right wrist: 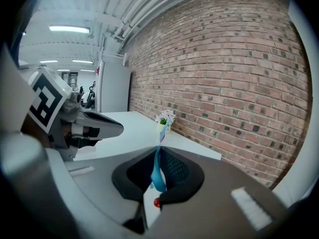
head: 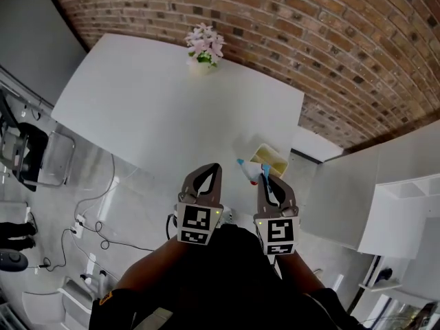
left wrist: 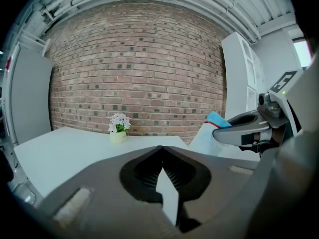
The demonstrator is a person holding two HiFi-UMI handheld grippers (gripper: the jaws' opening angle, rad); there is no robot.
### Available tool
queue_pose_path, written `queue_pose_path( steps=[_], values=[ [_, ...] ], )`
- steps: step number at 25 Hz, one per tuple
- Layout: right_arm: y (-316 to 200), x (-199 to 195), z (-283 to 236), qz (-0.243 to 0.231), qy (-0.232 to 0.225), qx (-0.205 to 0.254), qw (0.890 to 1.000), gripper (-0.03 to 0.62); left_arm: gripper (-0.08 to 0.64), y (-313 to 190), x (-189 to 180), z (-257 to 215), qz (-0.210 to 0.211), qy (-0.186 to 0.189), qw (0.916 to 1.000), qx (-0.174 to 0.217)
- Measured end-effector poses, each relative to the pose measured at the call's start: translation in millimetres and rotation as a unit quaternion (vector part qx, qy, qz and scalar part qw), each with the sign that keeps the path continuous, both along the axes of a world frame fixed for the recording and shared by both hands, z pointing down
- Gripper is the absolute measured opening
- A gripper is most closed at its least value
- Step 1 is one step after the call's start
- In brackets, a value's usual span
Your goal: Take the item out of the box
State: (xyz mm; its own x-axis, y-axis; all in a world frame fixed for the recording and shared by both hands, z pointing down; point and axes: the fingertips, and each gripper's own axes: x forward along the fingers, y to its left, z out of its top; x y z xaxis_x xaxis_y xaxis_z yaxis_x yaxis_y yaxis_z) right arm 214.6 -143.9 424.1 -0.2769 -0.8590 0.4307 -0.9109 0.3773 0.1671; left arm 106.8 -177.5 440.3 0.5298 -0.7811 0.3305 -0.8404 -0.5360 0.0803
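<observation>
A small pale yellow box [head: 275,162] stands open near the right corner of the white table [head: 165,108]. My right gripper [head: 264,178] hovers just in front of it, shut on a thin blue and white packet [head: 248,170] with a red stripe. In the right gripper view the packet [right wrist: 158,169] shows edge-on between the jaws. From the left gripper view the packet [left wrist: 214,125] sticks out past the right gripper [left wrist: 227,133]. My left gripper [head: 208,173] hangs level beside it to the left, shut with nothing in it; its tips [left wrist: 160,149] meet.
A small pot of pink flowers [head: 204,47] stands at the table's far edge by the brick wall [head: 330,40]. White cabinets [head: 405,198] stand at the right. A chair [head: 31,153] and floor cables [head: 89,229] lie at the left.
</observation>
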Motion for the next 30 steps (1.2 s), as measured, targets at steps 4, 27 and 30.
queue_pose_path(
  steps=[4, 27, 30],
  values=[
    [7, -27, -6, -0.017, -0.006, 0.002, 1.000, 0.004, 0.005, 10, -24, -9, -0.013, 0.004, 0.9999, 0.005],
    [38, -169, -4, -0.174, -0.030, -0.023, 0.984, 0.003, 0.005, 70, -168, -22, -0.177, -0.002, 0.9841, 0.007],
    [39, -178, -5, -0.188, -0.032, -0.023, 0.981, 0.003, 0.005, 75, -180, -23, -0.197, -0.001, 0.9803, 0.006]
  ],
)
